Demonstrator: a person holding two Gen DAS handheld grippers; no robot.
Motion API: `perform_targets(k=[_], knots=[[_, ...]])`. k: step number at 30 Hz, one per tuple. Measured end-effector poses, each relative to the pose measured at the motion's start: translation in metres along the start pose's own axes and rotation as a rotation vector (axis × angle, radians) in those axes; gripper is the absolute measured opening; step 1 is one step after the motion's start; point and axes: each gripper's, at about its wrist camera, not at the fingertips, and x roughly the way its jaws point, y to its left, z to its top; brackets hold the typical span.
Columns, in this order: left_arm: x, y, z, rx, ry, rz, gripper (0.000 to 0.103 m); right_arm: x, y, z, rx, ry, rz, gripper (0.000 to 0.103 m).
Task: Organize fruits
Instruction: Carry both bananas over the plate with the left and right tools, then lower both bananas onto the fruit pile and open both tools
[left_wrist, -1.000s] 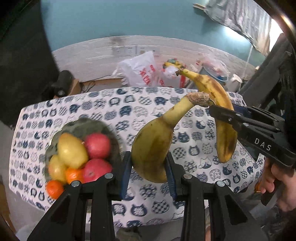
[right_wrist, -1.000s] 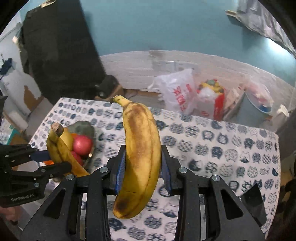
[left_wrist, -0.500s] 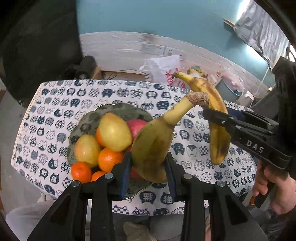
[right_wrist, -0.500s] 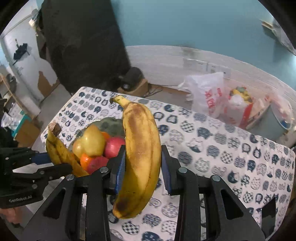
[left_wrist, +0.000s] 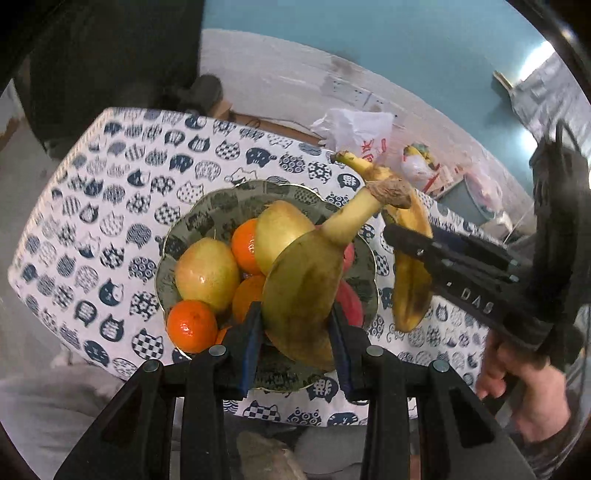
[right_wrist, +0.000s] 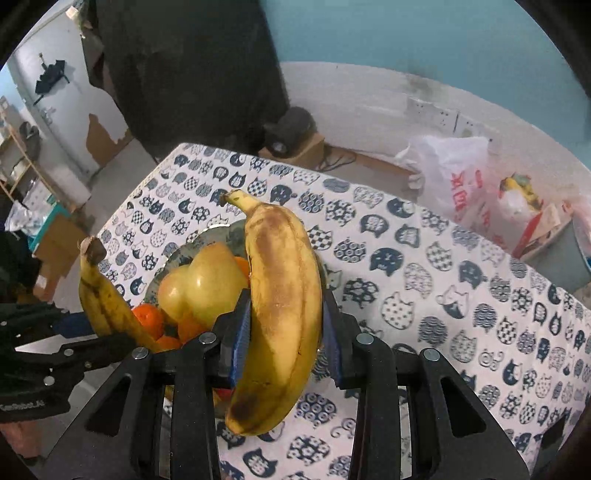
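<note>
My left gripper (left_wrist: 297, 332) is shut on a yellow-green banana (left_wrist: 303, 291) and holds it stem-up above the patterned fruit bowl (left_wrist: 207, 218). The bowl holds pears (left_wrist: 207, 273), oranges (left_wrist: 192, 326) and red apples (left_wrist: 351, 301). My right gripper (right_wrist: 284, 339) is shut on a spotted banana (right_wrist: 284, 295), held upright over the bowl's right side (right_wrist: 221, 230). From the left wrist view the right gripper (left_wrist: 410, 240) and its banana (left_wrist: 412, 291) hang just right of the bowl. The left gripper's banana (right_wrist: 107, 299) shows at the left of the right wrist view.
The table (right_wrist: 461, 314) has a cat-print cloth. Behind it stand a white plastic bag (right_wrist: 450, 177), a colourful bag (right_wrist: 524, 199), a grey bin (right_wrist: 565, 254) and a cardboard box (right_wrist: 295, 147). A dark cabinet (right_wrist: 184, 74) stands at the back left.
Both grippers have moved left and toward the bowl with their bananas. The bowl now lies right under the left banana, and the right banana is closer to the bowl's edge.
</note>
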Motion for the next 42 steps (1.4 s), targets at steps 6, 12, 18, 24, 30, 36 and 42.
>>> perform_targets(k=[6, 12, 18, 24, 30, 36, 42], knots=[[0.022, 0.024, 0.010, -0.100, 0.053, -0.045, 0.035, 0.027, 0.009, 0.007, -0.006, 0.052, 0.009, 0.033], [0.051, 0.049, 0.013, -0.172, 0.108, -0.014, 0.035, 0.051, 0.008, 0.009, 0.008, 0.096, 0.013, 0.034], [0.062, 0.063, 0.017, -0.226, 0.124, -0.041, 0.036, 0.065, 0.009, 0.012, 0.013, 0.130, 0.023, 0.036], [0.067, 0.063, 0.021, -0.246, 0.136, -0.038, 0.058, 0.069, 0.006, 0.015, 0.045, 0.140, 0.051, 0.039], [0.066, 0.056, 0.020, -0.217, 0.130, -0.019, 0.071, 0.064, 0.002, 0.015, 0.076, 0.122, 0.075, 0.056], [0.062, 0.054, 0.020, -0.206, 0.123, -0.004, 0.074, 0.057, 0.006, 0.016, 0.069, 0.107, 0.085, 0.061], [0.051, 0.050, 0.020, -0.188, 0.099, 0.015, 0.075, 0.047, 0.011, 0.016, 0.049, 0.091, 0.083, 0.062]])
